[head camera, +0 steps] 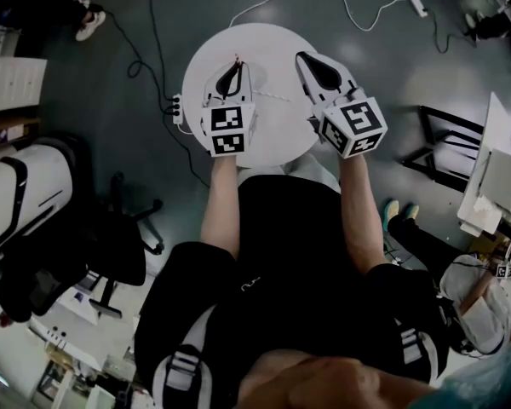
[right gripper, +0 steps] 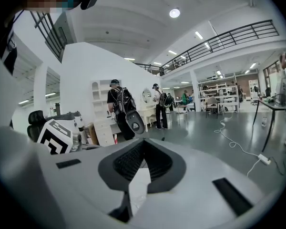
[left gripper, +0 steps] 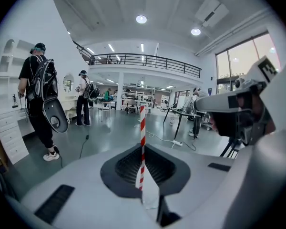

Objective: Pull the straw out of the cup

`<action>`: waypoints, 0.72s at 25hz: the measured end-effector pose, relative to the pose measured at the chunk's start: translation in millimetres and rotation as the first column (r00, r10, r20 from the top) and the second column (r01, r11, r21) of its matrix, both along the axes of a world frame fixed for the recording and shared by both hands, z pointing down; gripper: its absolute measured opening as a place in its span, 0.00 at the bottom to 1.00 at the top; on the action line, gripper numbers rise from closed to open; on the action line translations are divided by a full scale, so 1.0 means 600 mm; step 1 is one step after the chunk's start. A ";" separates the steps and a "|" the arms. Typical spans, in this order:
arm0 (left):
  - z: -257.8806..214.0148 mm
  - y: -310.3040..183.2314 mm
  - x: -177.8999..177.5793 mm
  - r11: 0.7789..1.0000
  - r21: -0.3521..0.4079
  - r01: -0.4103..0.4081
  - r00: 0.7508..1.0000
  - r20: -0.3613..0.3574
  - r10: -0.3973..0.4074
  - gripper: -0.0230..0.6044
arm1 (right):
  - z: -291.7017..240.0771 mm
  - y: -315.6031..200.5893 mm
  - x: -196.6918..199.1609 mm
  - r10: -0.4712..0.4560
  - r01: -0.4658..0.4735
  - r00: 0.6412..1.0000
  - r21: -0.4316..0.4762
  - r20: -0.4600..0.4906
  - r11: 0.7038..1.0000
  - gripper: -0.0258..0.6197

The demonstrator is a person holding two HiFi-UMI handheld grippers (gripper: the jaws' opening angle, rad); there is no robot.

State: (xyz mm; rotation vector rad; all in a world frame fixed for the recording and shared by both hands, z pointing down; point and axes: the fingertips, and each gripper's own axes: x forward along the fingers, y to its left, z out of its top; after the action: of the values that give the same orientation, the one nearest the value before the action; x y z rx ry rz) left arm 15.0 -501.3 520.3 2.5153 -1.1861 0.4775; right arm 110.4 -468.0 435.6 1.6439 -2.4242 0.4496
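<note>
You are clenching the striped straw [left gripper: 142,128] in your left gripper [left gripper: 143,149], its length pointing straight up; your right gripper [right gripper: 141,144] alongside is hanging closed, empty.

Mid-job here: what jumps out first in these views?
The red-and-white straw stands upright, pinched in the shut left tongs. Beside them, the right tongs are shut on nothing. Both hang over the round white table, and no cup shows in any view.

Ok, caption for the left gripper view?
Left gripper clamps a red-and-white striped straw upright, with an open hall behind.
</note>
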 end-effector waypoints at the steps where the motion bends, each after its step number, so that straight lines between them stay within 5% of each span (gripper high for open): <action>1: -0.014 0.004 -0.003 1.000 0.015 0.014 1.000 -0.011 -0.014 0.08 | -0.008 0.002 -0.003 -0.015 0.015 1.000 0.012 0.004 1.000 0.07; 18: -0.282 0.219 0.013 0.961 0.235 0.145 0.978 -0.180 -0.104 0.08 | -0.121 0.124 0.005 -0.200 0.160 0.964 0.217 0.176 0.963 0.07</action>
State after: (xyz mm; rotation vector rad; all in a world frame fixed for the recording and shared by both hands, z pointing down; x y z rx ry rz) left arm 22.6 -369.6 350.8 2.5997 -1.4031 0.0894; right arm 113.5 -393.8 362.9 1.4916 -2.8199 0.3636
